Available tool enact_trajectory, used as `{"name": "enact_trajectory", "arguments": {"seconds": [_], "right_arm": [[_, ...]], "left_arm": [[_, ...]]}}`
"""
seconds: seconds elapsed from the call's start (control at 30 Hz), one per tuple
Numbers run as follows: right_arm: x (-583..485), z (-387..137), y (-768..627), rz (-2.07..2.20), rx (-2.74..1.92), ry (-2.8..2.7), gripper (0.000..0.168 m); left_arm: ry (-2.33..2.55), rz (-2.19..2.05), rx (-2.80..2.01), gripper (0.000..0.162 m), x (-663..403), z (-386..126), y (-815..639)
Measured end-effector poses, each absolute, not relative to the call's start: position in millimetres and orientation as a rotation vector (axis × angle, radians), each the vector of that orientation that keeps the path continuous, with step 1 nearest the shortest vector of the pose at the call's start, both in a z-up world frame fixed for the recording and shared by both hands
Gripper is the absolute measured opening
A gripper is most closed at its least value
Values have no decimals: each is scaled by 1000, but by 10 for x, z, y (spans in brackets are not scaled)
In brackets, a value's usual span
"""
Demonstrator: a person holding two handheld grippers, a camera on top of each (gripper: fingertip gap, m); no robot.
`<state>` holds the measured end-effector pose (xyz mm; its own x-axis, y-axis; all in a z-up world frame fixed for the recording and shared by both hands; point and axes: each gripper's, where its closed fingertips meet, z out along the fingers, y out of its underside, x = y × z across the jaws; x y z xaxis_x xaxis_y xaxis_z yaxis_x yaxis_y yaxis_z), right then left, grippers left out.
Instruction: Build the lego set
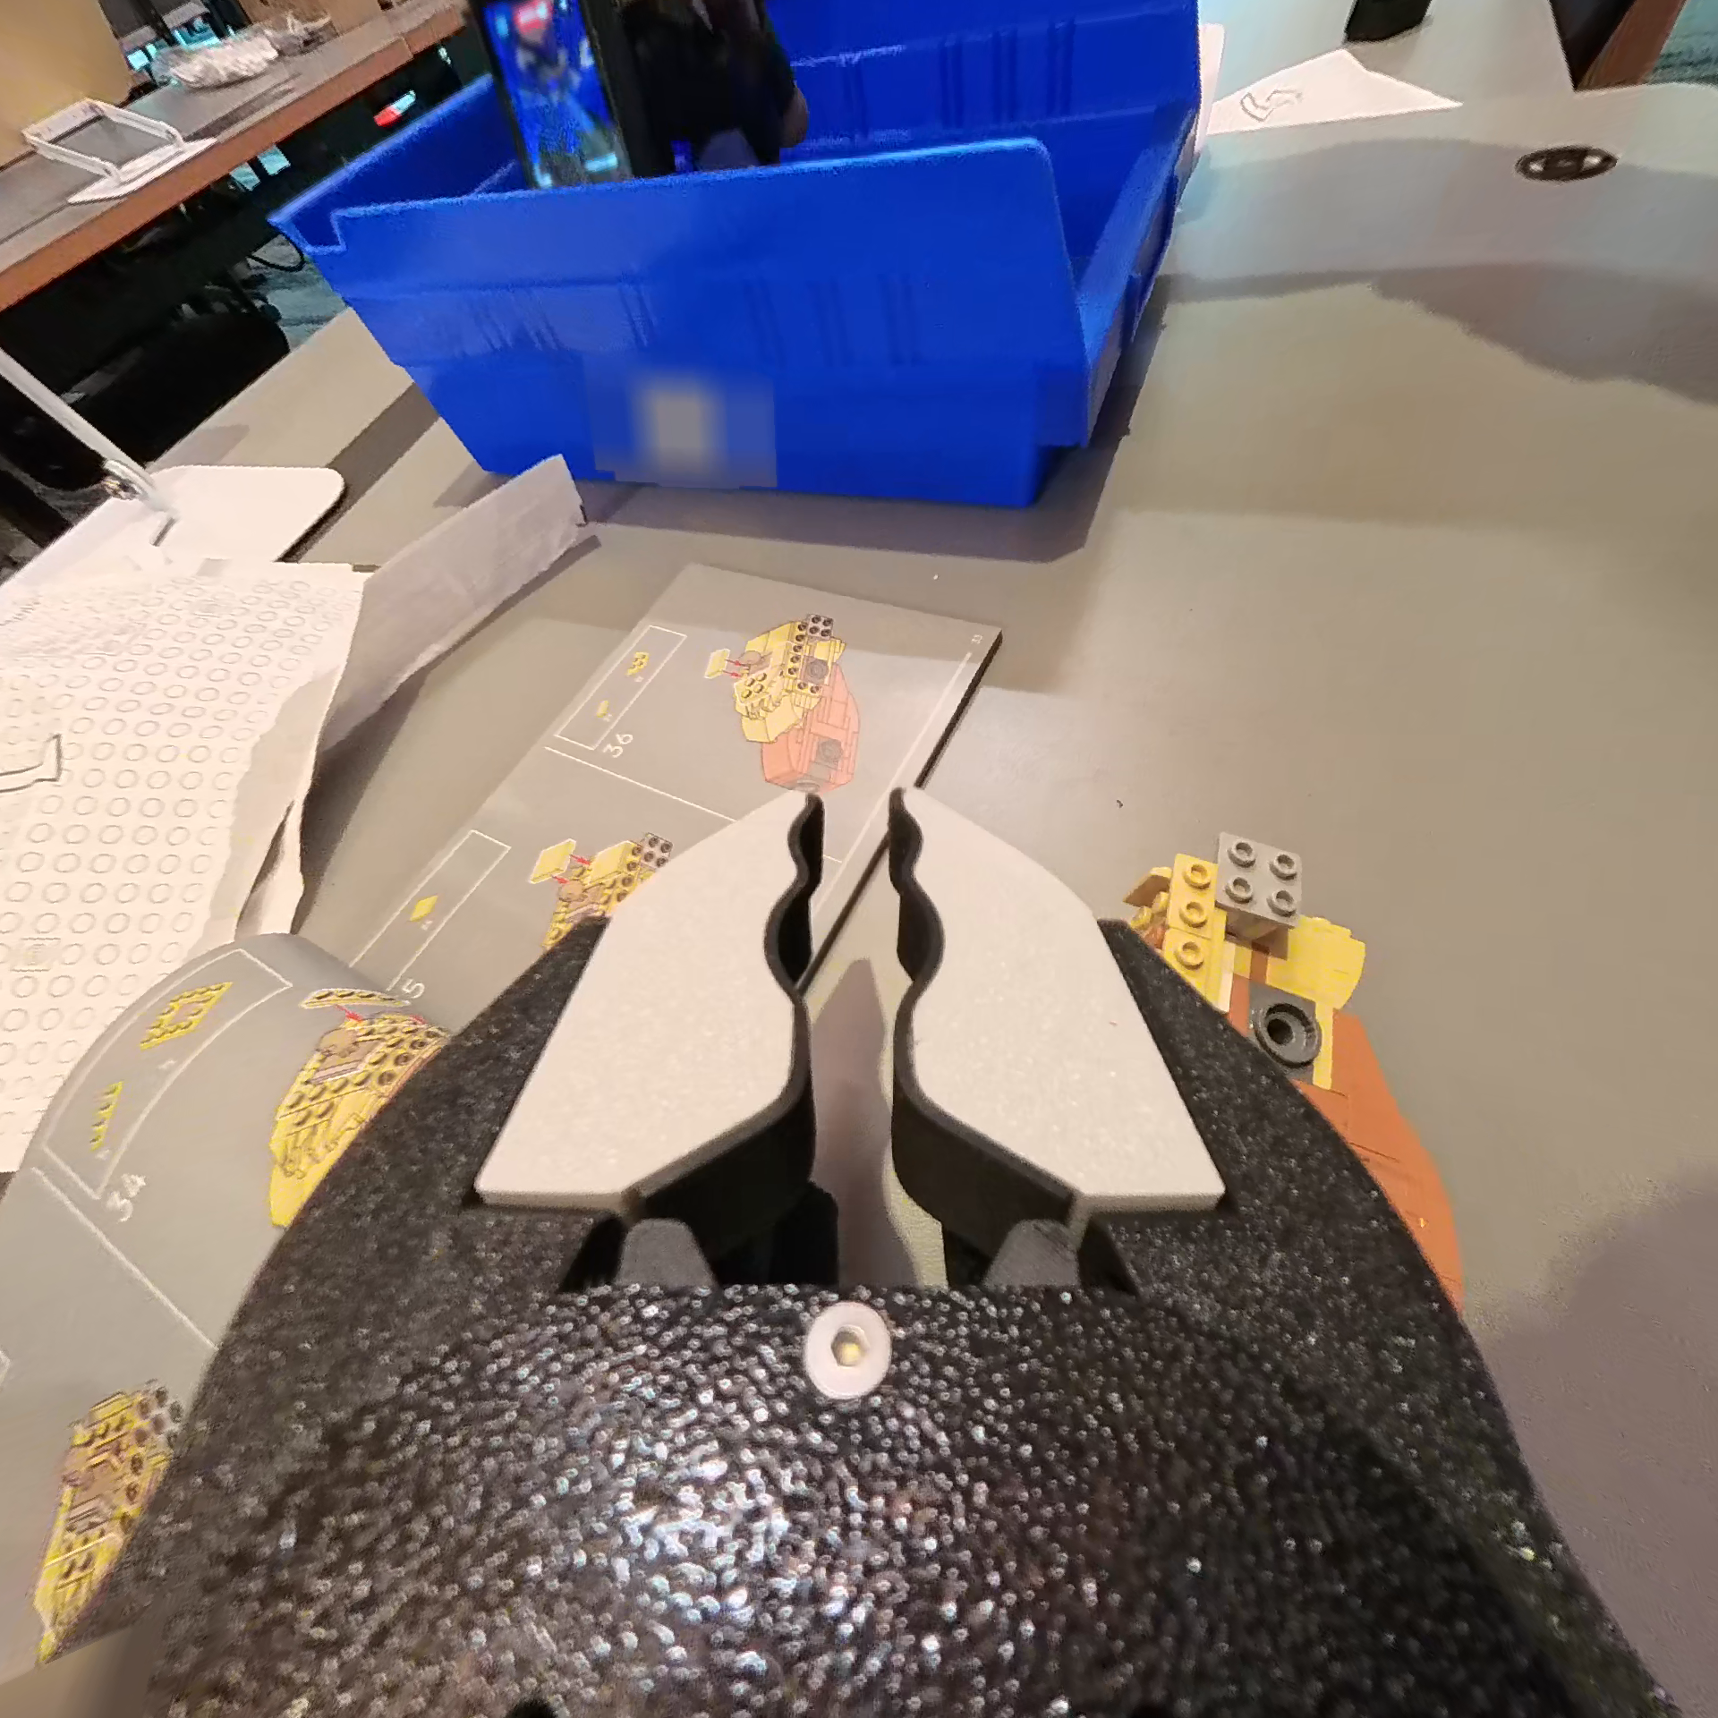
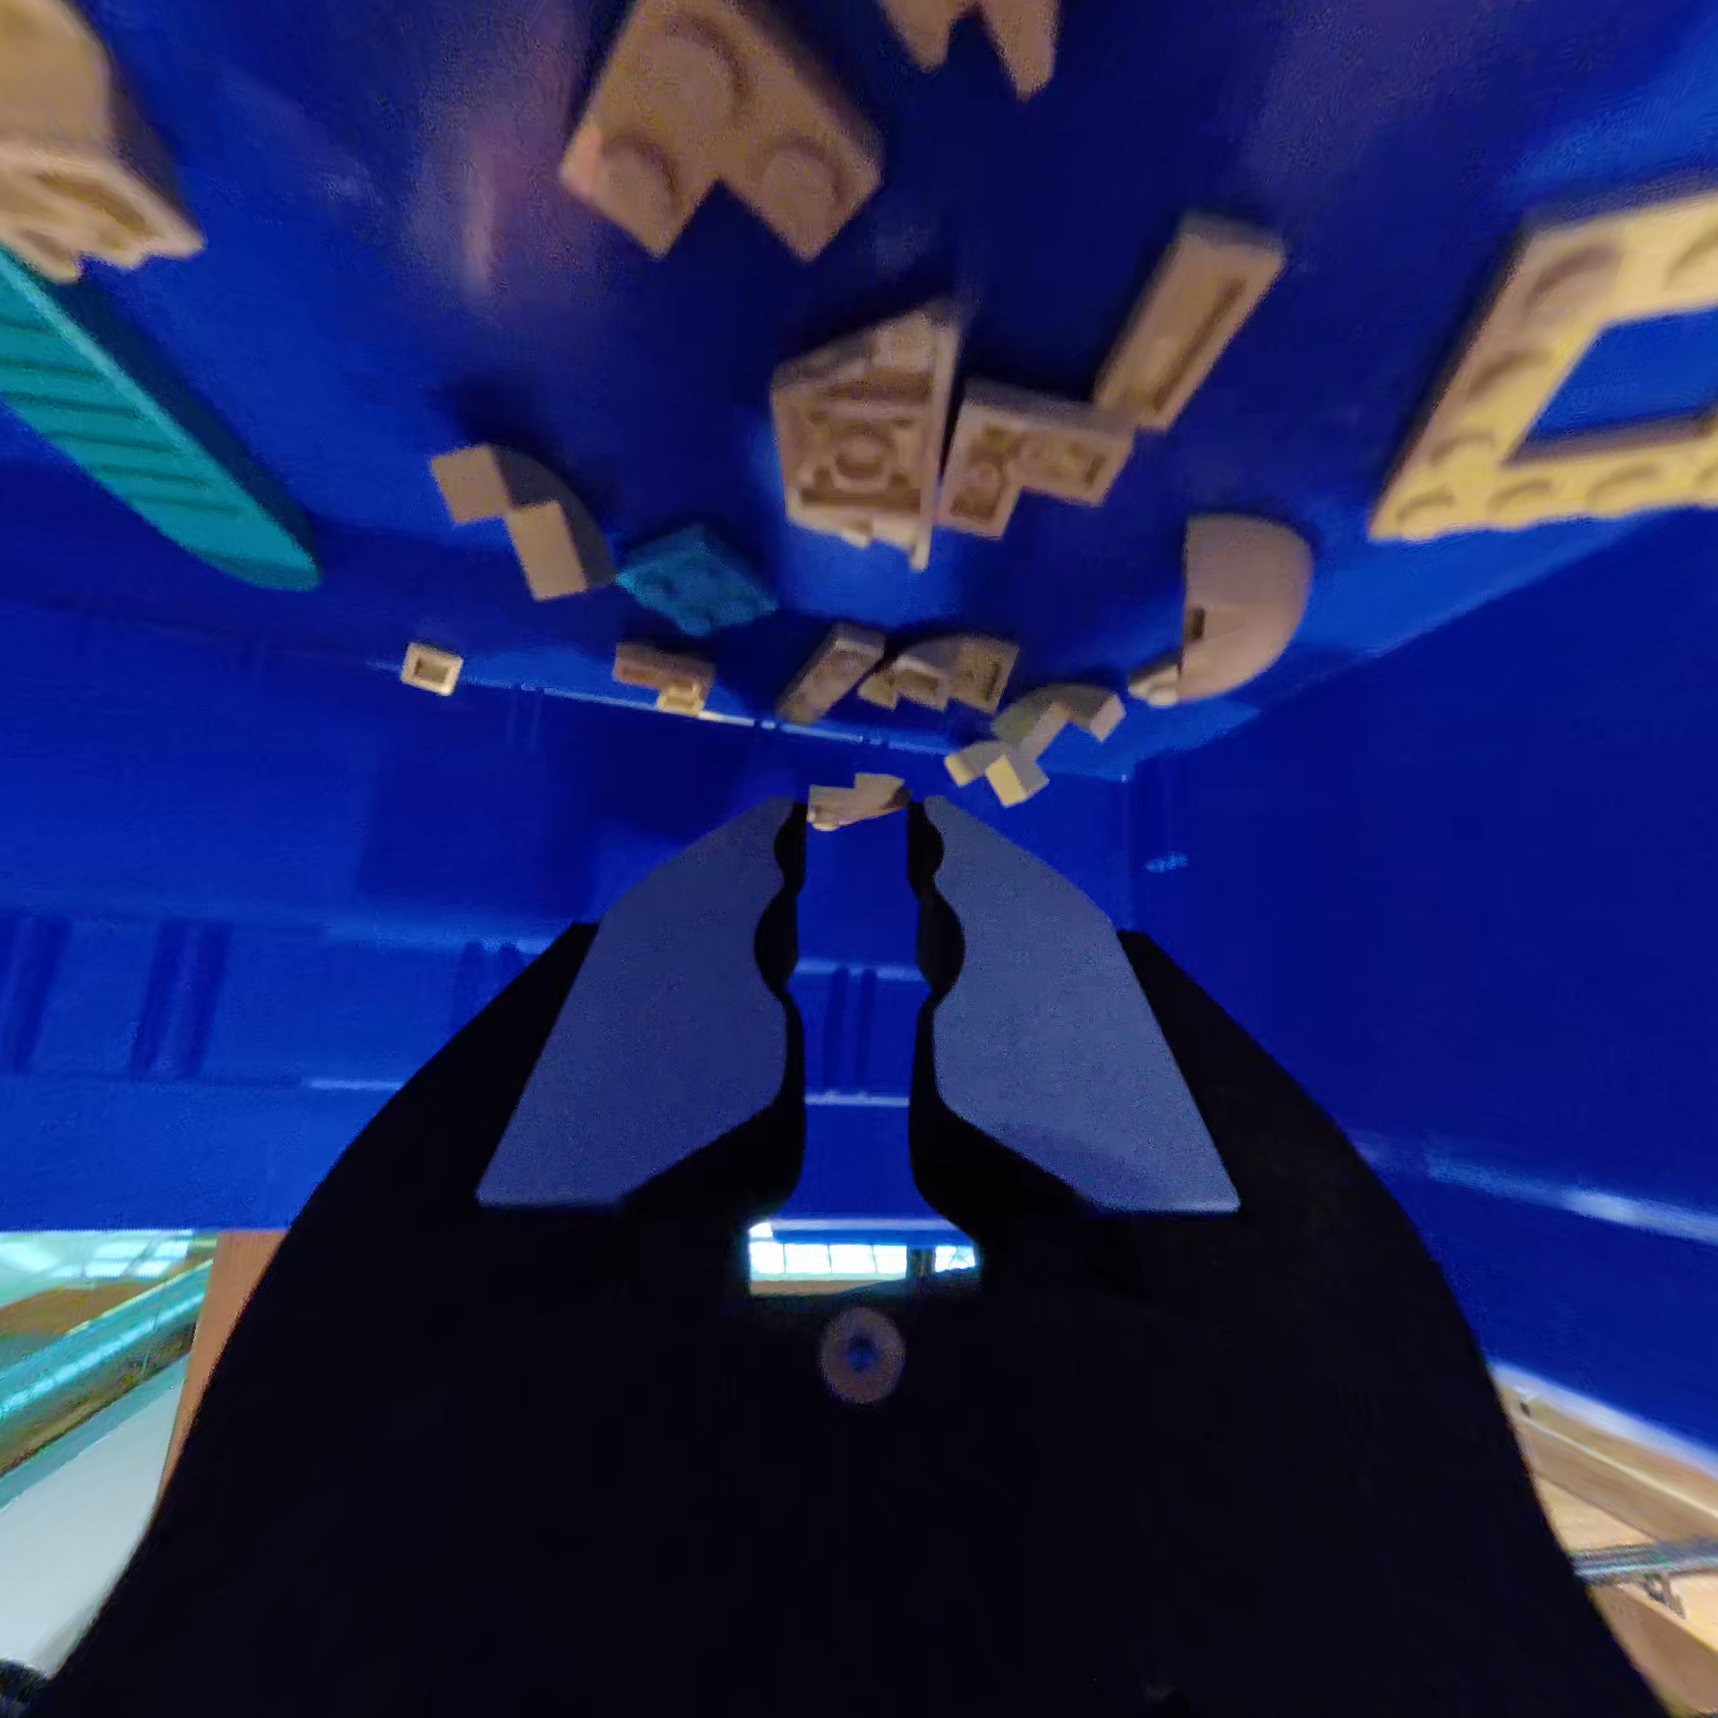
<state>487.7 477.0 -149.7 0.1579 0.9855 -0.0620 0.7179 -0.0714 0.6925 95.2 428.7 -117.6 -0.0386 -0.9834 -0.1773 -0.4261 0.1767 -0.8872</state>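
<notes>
- The half-built lego model (image 1: 1274,967), yellow on a brown base with a grey 2x2 on top, sits on the grey table (image 1: 1348,651) just right of the left gripper (image 1: 855,818).
- Left gripper's fingers are slightly parted with nothing between them, hovering over the open instruction booklet (image 1: 744,707).
- Right gripper (image 2: 857,811) is down in the blue bin (image 2: 1394,837), its tips at a small tan piece (image 2: 855,798); can't tell if it's pinched.
- Loose tan and teal bricks (image 2: 865,437) are scattered around.
</notes>
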Motion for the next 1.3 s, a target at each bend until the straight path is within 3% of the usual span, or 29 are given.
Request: {"name": "enact_trajectory", "arguments": {"seconds": [0.2,0.47,0.73,1.3], "right_arm": [[4340,-1053,4644,595,2033,1764,20],[2258,-509,4106,219,2257,2310,20],[1279,-1022,3459,-18,2297,2378,20],[1099,-1589,3434,-163,2488,2157,20]], "left_arm": [[1589,-812,-1372,13,933,-1120,4285],[1583,-763,-1289,12,765,-1040,4296],[1553,-765,-1254,12,484,-976,4296],[1580,-803,-1319,12,318,-1010,4280]]}}
